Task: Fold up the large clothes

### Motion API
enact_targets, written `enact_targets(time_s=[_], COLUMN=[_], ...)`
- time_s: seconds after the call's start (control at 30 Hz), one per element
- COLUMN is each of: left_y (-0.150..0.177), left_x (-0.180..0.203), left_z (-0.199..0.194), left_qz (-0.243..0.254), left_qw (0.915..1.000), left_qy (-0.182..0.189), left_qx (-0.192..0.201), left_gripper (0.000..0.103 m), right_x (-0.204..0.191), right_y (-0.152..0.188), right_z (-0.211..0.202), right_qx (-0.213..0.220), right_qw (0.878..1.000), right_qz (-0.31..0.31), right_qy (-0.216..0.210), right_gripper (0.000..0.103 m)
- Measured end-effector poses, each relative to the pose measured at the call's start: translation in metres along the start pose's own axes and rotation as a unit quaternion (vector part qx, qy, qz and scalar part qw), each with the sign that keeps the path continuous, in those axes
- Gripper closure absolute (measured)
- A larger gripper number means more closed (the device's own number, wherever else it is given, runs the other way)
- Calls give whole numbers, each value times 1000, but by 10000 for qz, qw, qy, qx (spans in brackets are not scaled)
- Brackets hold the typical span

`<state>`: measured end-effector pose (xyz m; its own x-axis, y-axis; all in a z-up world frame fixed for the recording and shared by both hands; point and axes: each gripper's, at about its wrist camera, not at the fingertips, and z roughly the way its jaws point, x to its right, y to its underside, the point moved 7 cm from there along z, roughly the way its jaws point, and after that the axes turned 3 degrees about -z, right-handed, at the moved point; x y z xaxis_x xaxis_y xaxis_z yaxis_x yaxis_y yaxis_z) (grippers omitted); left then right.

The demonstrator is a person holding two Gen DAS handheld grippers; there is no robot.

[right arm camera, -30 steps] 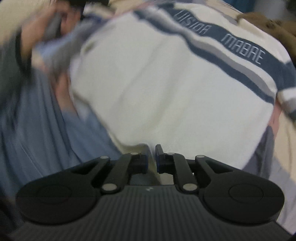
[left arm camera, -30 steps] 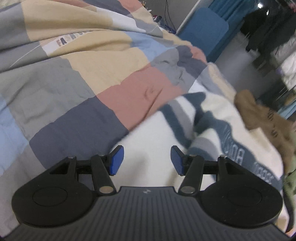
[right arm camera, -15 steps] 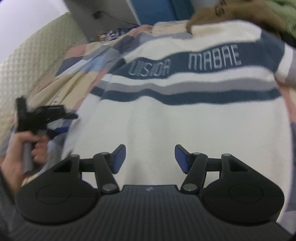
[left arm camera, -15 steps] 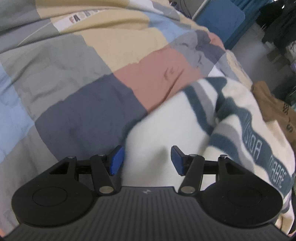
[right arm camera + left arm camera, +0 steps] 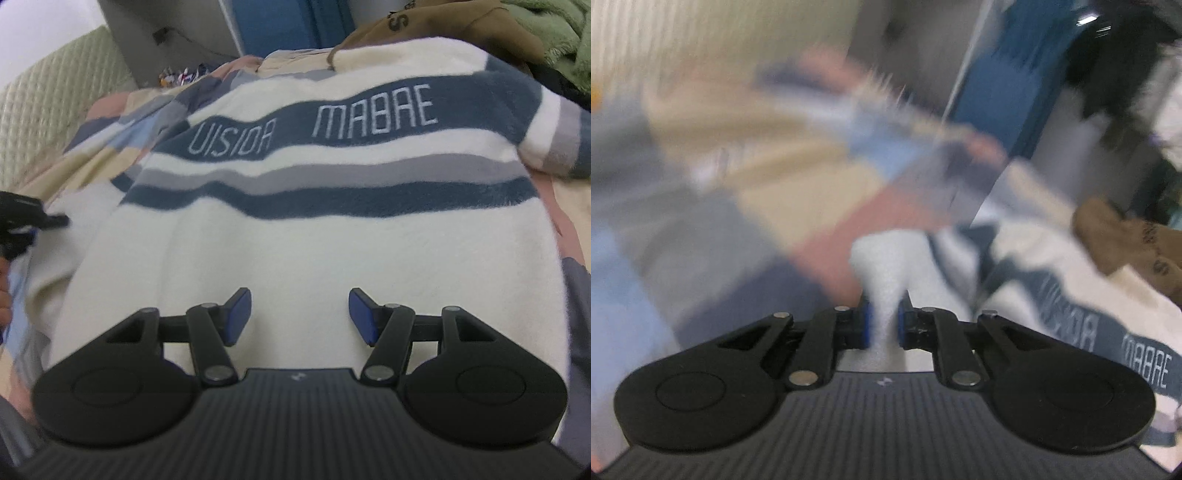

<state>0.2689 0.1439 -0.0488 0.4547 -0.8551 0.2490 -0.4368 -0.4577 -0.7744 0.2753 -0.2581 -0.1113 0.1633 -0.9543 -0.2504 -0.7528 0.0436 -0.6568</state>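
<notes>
A cream sweater point(image 5: 314, 240) with navy and grey stripes and white lettering lies spread on a patchwork bedspread point(image 5: 110, 125). My right gripper point(image 5: 299, 314) is open and empty, low over the sweater's plain lower part. My left gripper point(image 5: 884, 321) is shut on a cream fold of the sweater point(image 5: 886, 266) at its left edge; that view is blurred by motion. The left gripper also shows at the far left of the right wrist view point(image 5: 22, 218), at the sweater's edge.
A brown garment point(image 5: 436, 26) and a green one point(image 5: 554, 37) lie past the sweater's top. The brown garment also shows in the left wrist view point(image 5: 1123, 236). A blue panel point(image 5: 1004, 85) and hanging dark clothes point(image 5: 1115, 62) stand beyond the bed.
My left gripper has closed on the sweater's edge and is moving fast. My right gripper opened half a second ago and has stayed open over the sweater.
</notes>
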Motion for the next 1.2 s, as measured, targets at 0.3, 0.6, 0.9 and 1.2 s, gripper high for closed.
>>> enact_targets(time_s=[0.3,0.6,0.9,1.2], left_y=[67,119,67,54], left_x=[132,139,83,-10], left_z=[-29,13,-33,-3], left_qz=[2373,2583,895,-422], left_qw=[9603,9470,9706,9892], left_qy=[1464,1622,2001,315], left_qx=[40,-1008,-992,-1365], left_gripper=[88,65,33,32], right_x=[23,43,37,36], right_y=[-7,-5,2,5], right_z=[-11,-9,-9,-7], right_qx=[141,75,12,-38], right_qw=[9987,9961,9966,9963], right_qz=[487,818,769,819], right_qy=[53,328,300,269], right_gripper=[42,42,42,42])
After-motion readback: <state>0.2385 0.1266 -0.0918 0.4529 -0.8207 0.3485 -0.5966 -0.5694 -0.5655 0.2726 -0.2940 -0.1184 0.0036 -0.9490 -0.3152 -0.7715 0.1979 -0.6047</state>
